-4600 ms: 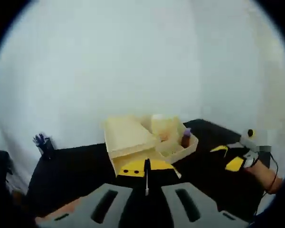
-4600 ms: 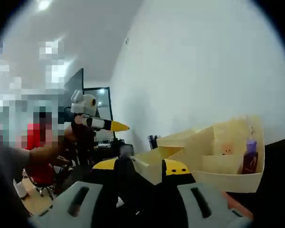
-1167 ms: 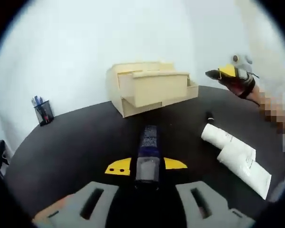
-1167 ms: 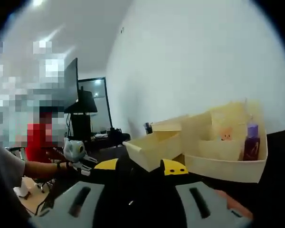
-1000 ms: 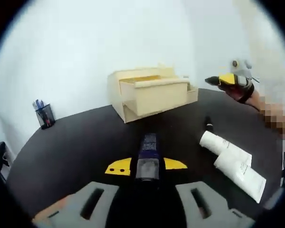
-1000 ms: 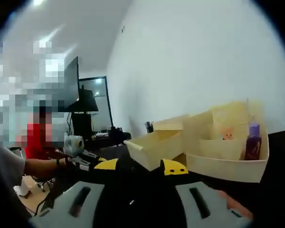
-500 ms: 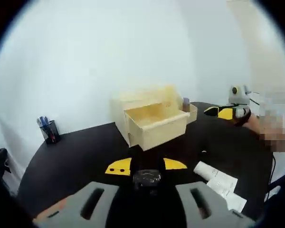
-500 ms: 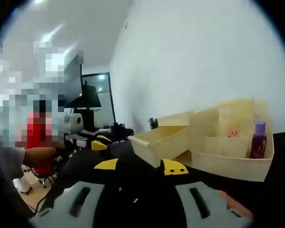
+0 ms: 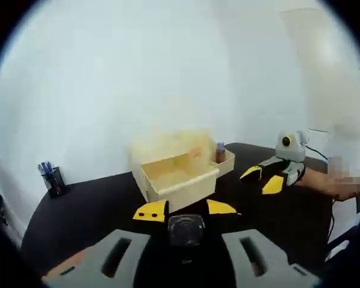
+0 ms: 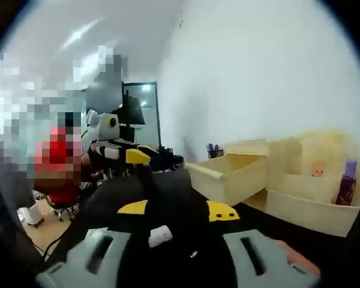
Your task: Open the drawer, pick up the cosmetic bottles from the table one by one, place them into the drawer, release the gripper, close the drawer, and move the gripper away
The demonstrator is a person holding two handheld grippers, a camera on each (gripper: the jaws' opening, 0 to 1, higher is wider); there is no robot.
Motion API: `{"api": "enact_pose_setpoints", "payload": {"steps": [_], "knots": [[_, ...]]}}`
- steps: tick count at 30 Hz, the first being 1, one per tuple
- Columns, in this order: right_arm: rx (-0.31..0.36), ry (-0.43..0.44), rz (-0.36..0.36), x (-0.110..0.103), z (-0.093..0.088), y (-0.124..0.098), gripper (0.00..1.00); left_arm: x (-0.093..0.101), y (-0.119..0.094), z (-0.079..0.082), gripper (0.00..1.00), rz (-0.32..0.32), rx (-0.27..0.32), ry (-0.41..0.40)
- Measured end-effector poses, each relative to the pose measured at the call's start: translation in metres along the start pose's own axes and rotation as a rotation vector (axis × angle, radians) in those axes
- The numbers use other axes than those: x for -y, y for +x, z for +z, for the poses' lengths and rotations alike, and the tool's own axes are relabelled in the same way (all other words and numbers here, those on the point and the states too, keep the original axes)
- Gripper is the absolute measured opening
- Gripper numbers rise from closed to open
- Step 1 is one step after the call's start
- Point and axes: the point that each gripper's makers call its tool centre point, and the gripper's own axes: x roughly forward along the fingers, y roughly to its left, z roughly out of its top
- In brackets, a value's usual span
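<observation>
One open drawer (image 9: 179, 178), two bottles (image 9: 219, 152) (image 9: 186, 228), one pen cup (image 9: 51, 179).

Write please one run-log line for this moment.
drawer: open | left tongs: shut on dark bottle, lifted facing drawer | right tongs: beside organizer, state unclear

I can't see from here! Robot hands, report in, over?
Left gripper shut on dark bottle, facing open drawer. Right gripper open, beside the organizer. Nothing between bottle and drawer.
</observation>
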Motion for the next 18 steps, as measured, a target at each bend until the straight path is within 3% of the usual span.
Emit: {"api": "enact_pose_setpoints", "payload": {"steps": [3,6,8,11,15,18], "knots": [[0.017,-0.164,-0.043,-0.012,0.004,0.009,0.34,0.011,0.004,0.016,0.18,-0.014,0.031,0.007],[0.023,-0.267,-0.079,-0.011,0.009,0.024,0.35,0.027,0.013,0.031,0.18,-0.050,0.046,0.016],[0.019,-0.271,-0.101,-0.013,0.009,0.029,0.37,0.036,0.021,0.043,0.18,-0.061,0.065,0.028],[0.039,-0.264,-0.095,-0.022,0.011,0.032,0.49,0.050,0.033,0.057,0.18,-0.079,0.085,0.033],[0.046,-0.270,-0.203,-0.007,0.014,0.027,0.43,0.070,0.048,0.068,0.18,-0.098,0.103,0.018],[0.050,-0.240,-0.215,0.000,0.015,0.024,0.41,0.081,0.060,0.071,0.18,-0.101,0.102,0.015]]}}
